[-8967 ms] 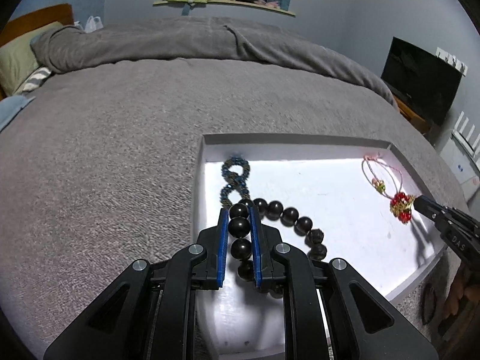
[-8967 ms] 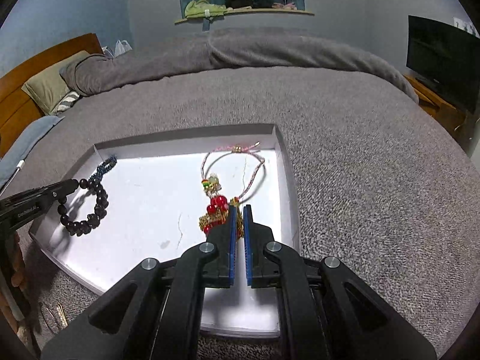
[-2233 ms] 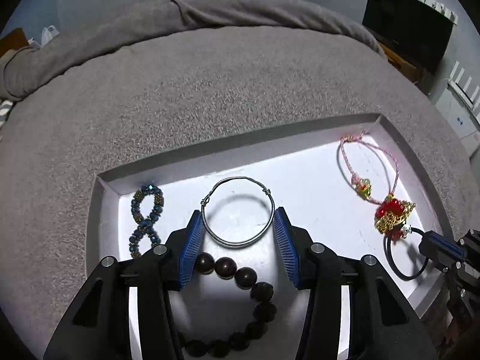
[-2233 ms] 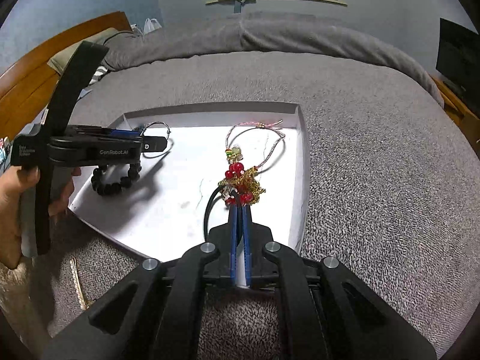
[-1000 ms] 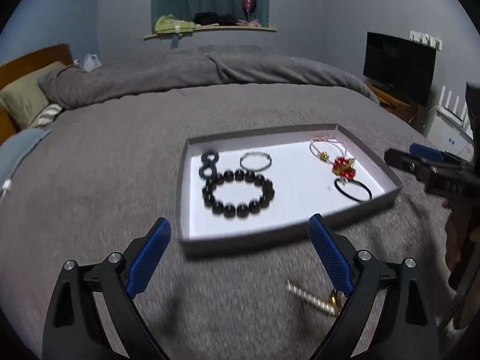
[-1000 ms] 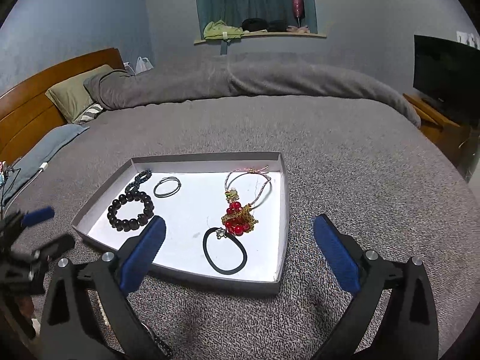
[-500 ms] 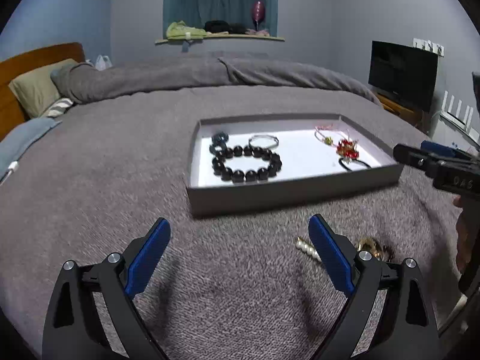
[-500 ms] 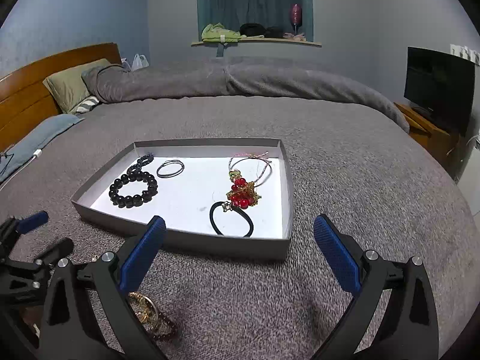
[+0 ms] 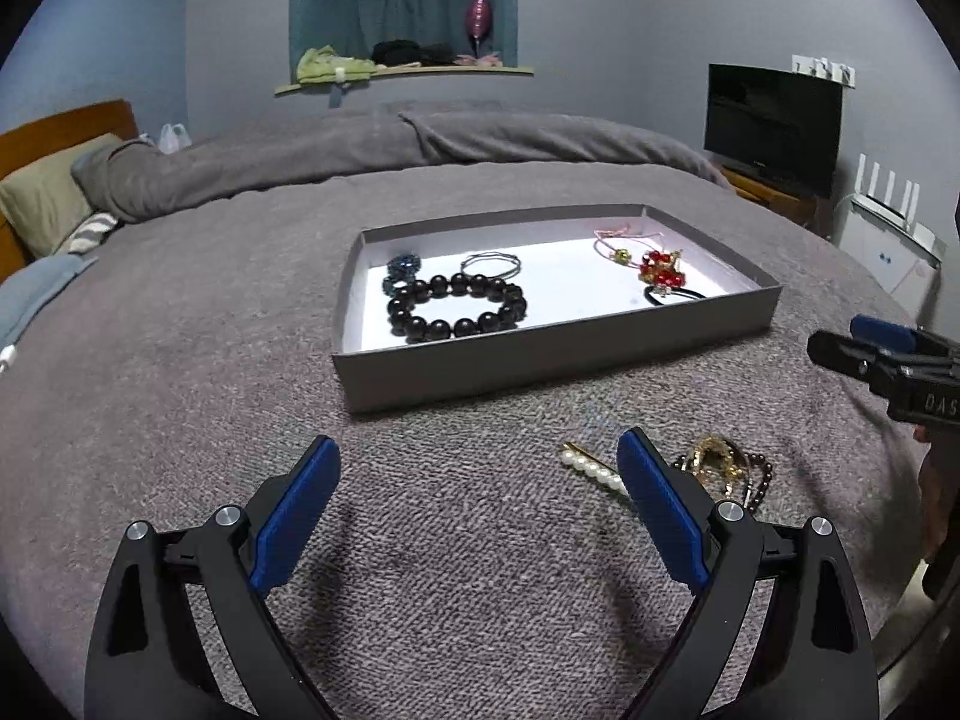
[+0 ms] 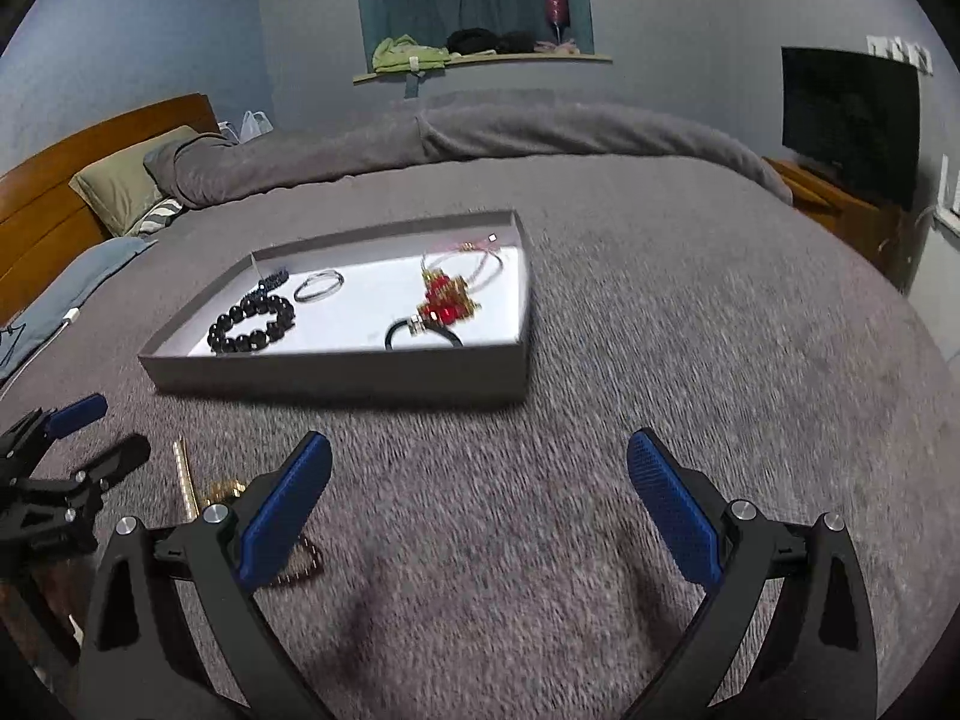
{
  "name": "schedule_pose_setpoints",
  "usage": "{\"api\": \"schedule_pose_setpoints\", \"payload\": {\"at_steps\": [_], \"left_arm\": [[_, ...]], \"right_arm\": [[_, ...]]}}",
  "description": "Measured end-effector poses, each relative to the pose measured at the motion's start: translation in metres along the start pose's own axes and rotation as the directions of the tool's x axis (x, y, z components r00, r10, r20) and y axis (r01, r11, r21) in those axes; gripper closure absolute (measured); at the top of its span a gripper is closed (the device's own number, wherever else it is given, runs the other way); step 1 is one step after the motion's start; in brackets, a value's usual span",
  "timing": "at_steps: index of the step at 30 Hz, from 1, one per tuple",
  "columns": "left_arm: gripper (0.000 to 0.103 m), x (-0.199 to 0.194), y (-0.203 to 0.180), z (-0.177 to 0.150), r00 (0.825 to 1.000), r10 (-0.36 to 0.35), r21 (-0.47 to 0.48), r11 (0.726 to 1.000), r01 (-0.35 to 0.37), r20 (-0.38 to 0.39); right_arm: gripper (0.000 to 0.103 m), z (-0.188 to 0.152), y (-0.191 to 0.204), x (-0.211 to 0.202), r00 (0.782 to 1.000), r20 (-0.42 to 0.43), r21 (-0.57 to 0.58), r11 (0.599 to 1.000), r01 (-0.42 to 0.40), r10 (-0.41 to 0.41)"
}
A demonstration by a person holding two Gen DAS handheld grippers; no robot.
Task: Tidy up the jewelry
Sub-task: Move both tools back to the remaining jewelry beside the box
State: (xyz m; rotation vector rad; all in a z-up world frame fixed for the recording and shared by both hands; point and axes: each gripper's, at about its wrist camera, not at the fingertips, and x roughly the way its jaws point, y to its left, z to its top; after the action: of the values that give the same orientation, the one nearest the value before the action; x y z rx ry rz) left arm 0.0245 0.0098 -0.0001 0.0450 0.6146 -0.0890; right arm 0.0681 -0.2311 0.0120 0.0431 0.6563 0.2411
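Both my grippers hang empty, spread wide, over bare blanket short of the tray.

My left gripper [image 9: 477, 480] has the pearl clip [image 9: 594, 470] beside its right finger; my right gripper [image 10: 480, 483] faces the tray [image 10: 336, 373] wall, bead bracelet [image 9: 457, 307] inside.

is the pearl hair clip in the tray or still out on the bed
Out. The pearl hair clip lies on the grey blanket, in front of the tray wall, beside a gold piece.

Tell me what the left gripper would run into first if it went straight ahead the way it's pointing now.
Probably the near wall of the gray tray. The left gripper is open, with only bare bedspread between its fingers; the pearl hair clip lies slightly right of that line. Depth is uncertain.
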Motion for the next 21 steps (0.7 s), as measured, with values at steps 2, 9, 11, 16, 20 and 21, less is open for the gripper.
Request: {"api": "schedule_pose_setpoints", "payload": {"at_steps": [2, 9, 11, 16, 20, 21], "left_arm": [[0.010, 0.001, -0.001, 0.000, 1.000, -0.011, 0.000, 1.000, 0.011, -0.007], [0.010, 0.005, -0.004, -0.002, 0.999, -0.023, 0.013, 1.000, 0.023, -0.025], [0.010, 0.007, -0.006, -0.002, 0.999, -0.024, 0.013, 1.000, 0.024, -0.029], [0.010, 0.010, -0.006, -0.002, 0.999, -0.019, 0.015, 1.000, 0.020, -0.035], [0.010, 0.011, -0.003, -0.002, 0.999, -0.015, 0.011, 1.000, 0.015, -0.042], [0.010, 0.011, -0.002, -0.002, 0.999, -0.015, 0.012, 1.000, 0.015, -0.042]], "right_arm": [[0.006, -0.006, -0.001, -0.002, 1.000, -0.010, 0.004, 1.000, -0.003, 0.003], [0.006, -0.024, 0.011, 0.000, 0.997, -0.066, -0.030, 0.998, -0.053, 0.051], [0.006, -0.025, 0.016, 0.003, 0.994, -0.081, -0.036, 0.997, -0.072, 0.068], [0.006, -0.029, 0.029, 0.008, 0.990, -0.107, -0.067, 0.992, -0.103, 0.096], [0.006, -0.033, 0.037, 0.012, 0.987, -0.128, -0.101, 0.989, -0.111, 0.097], [0.006, -0.033, 0.038, 0.013, 0.987, -0.131, -0.109, 0.988, -0.108, 0.094]]}}
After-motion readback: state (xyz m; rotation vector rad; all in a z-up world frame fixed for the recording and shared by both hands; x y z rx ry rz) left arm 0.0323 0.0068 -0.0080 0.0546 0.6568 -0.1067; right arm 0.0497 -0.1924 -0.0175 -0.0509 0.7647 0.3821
